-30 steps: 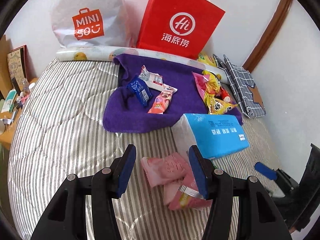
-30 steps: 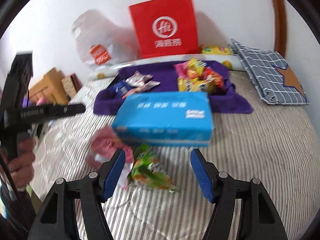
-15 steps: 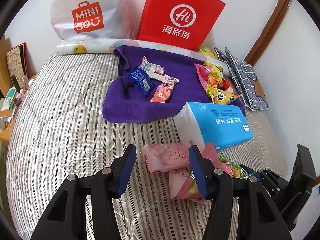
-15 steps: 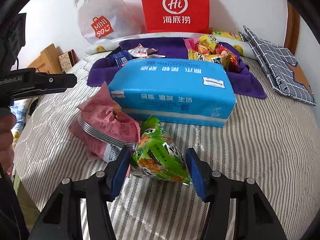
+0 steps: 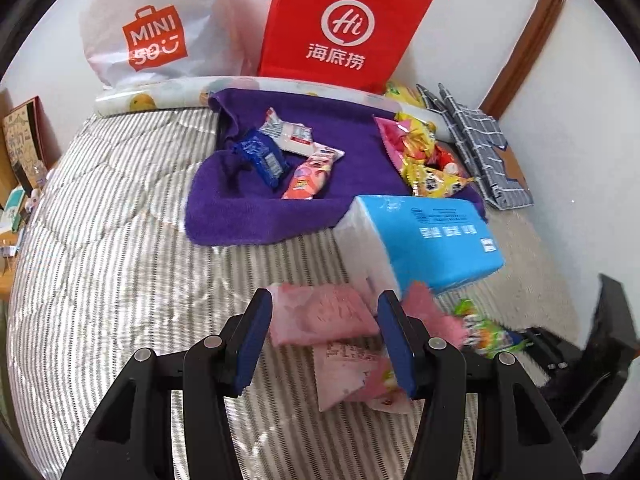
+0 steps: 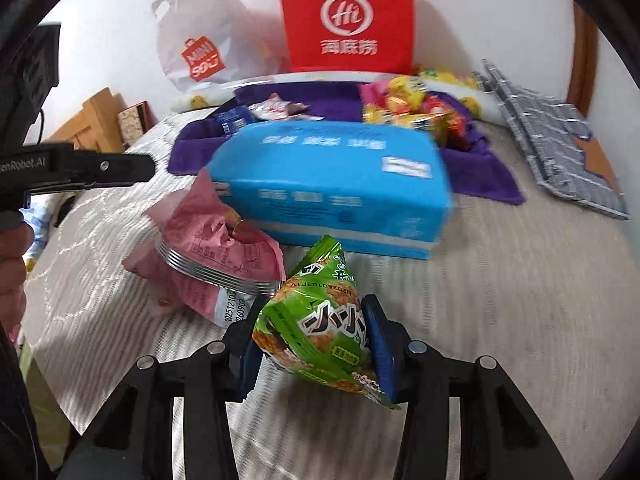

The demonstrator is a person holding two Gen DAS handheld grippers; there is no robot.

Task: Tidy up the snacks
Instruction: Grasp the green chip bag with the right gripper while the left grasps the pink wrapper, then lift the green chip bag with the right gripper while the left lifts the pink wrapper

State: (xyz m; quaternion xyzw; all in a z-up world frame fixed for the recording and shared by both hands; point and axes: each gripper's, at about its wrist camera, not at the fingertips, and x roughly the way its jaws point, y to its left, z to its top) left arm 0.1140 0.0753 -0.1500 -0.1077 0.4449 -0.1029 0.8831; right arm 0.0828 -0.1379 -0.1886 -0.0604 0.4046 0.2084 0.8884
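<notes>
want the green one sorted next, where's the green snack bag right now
In the right wrist view the green snack bag sits between the right claw's closing pads, just in front of the blue tissue pack.

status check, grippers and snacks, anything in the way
Right gripper just closed on green snack bag. Left gripper open over pink packet. Blue tissue pack close behind.

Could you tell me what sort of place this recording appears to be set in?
Most likely a bedroom at home: the snacks lie on a striped quilted mattress, a rolled pillow runs along the wall, and shopping bags lean behind it.
</notes>
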